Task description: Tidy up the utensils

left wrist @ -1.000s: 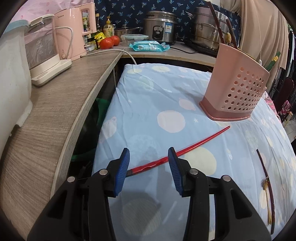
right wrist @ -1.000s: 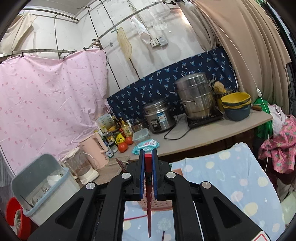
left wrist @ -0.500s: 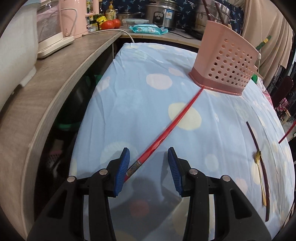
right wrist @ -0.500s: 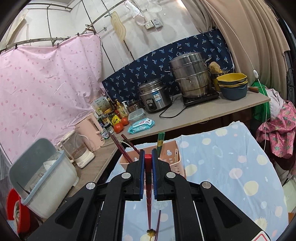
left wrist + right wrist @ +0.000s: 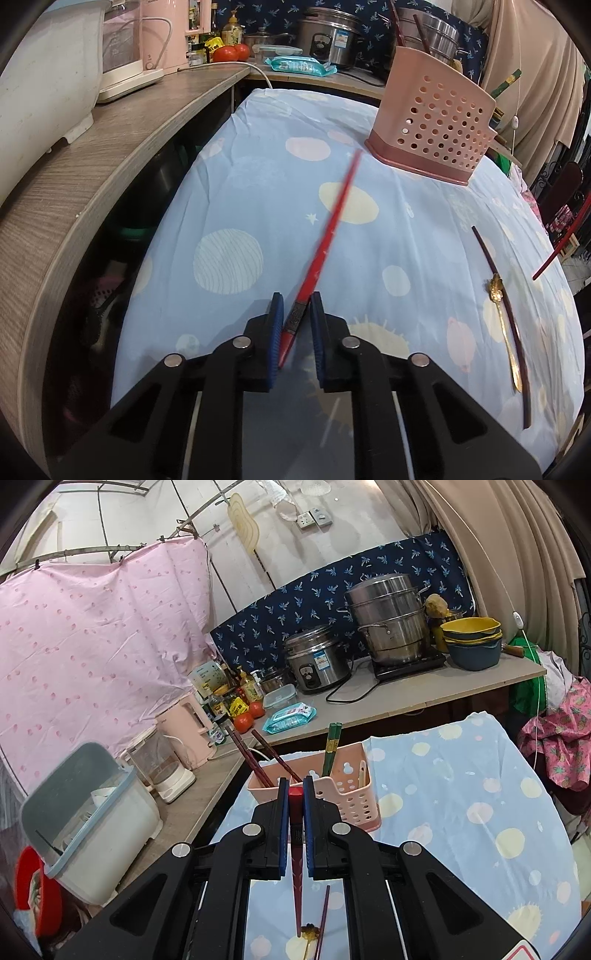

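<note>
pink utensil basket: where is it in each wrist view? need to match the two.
Left wrist: pink utensil basket at upper right, standing on the blue spotted cloth, seen from its perforated side.
Right wrist: centre, just beyond the claw tips, chopsticks standing in it.
Shared landmark: the rice cooker on the counter behind it.

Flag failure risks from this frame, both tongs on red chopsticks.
1. The left tongs have just been closing on the red chopstick near its butt end; the long free length could swing or slip.
2. Its tip points at the pink utensil basket; pushing forward might shove the basket.
3. The right tongs hold a second red chopstick whose tip hangs just above the gold spoon and could knock it.
</note>
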Motion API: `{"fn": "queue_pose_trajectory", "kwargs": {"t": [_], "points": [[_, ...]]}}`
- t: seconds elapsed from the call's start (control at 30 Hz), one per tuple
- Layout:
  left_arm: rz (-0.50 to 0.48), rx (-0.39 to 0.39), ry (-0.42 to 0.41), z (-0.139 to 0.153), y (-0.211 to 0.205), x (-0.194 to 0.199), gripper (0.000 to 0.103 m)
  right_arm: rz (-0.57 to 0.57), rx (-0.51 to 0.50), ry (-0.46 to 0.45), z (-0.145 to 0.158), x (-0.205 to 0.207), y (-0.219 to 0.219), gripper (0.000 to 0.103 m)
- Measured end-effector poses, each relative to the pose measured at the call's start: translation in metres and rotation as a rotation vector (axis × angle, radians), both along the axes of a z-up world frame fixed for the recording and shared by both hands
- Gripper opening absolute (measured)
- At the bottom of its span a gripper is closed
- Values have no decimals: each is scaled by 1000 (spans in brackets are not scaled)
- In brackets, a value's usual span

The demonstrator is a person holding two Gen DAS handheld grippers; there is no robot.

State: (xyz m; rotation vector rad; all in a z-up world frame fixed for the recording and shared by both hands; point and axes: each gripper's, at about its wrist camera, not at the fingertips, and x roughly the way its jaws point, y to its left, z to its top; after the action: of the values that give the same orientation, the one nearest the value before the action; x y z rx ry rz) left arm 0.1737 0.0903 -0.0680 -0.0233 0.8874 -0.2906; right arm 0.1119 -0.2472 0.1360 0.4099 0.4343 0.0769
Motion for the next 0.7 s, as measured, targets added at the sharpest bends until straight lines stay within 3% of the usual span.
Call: {"fn": "queue_pose_trajectory", "kwargs": {"t": [0.17,0.5,0.7], "points": [[12,-68,-27,29,-1,-8,7,-2,-7,-3,0,0,1,7],[-36,-180,-271,163,-27,16,7,-24,-37,-88,32,24,-9,7],[-74,-203,-436,235,-56,40,7,-58,-31,-155,66,56,-23,7]]}}
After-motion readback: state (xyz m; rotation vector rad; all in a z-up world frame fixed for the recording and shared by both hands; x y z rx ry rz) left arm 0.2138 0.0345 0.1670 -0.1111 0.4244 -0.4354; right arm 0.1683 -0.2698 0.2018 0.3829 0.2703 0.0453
